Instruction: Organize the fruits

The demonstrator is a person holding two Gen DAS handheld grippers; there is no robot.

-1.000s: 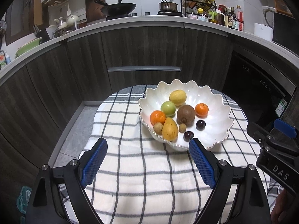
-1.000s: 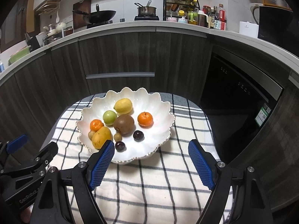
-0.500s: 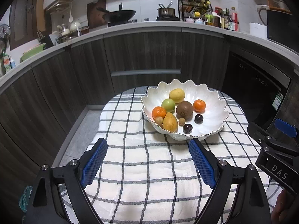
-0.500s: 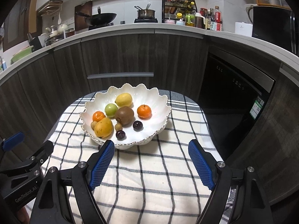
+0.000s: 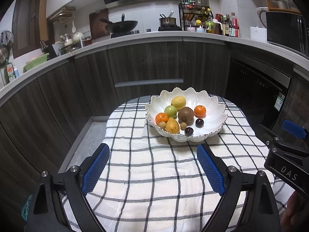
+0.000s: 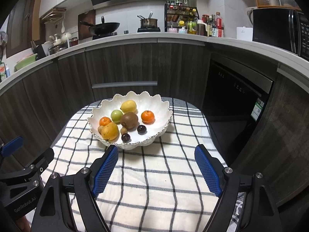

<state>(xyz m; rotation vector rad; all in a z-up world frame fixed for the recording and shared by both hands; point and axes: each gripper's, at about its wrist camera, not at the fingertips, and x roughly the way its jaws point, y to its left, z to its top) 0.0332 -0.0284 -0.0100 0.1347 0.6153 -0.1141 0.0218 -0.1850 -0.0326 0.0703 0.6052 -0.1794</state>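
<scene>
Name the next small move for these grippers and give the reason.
Probably pull both away and stop: the left gripper and right gripper are open and empty, short of the bowl, which already holds every visible fruit.

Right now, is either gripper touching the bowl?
Apart. In both wrist views, checked cloth shows between the open left gripper, the open right gripper and the bowl.

One scalloped white ceramic bowl (image 6: pixel 164 114) holds one yellow lemon (image 6: pixel 128 106), one green apple (image 6: pixel 116 115), one brown kiwi (image 6: pixel 129 120), two orange tangerines (image 6: pixel 147 116), one yellow-orange mango (image 6: pixel 109 131), two dark purple plums (image 6: pixel 141 129) and two small tan longans (image 6: pixel 123 130).
</scene>
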